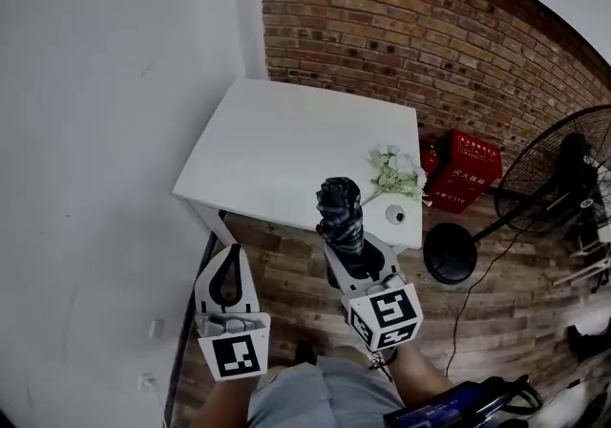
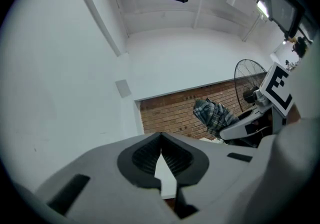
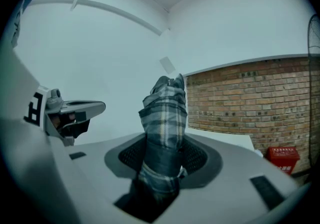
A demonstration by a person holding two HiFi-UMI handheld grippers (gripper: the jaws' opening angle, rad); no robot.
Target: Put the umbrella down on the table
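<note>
Dim, even light; sharp; fisheye edge distortion.

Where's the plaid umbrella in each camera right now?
Head view: umbrella at centre, overlapping the table's near edge.
Left gripper view: umbrella right of centre, against the brick wall.
Right gripper view: umbrella dead centre, clamped in the right gripper's jaws.
Shared landmark: the brick wall.

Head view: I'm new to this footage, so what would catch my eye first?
A folded plaid umbrella, clamped in the right gripper, points toward the white table. White flowers lie near the table's right edge; a red box sits on the floor beside it.
</note>
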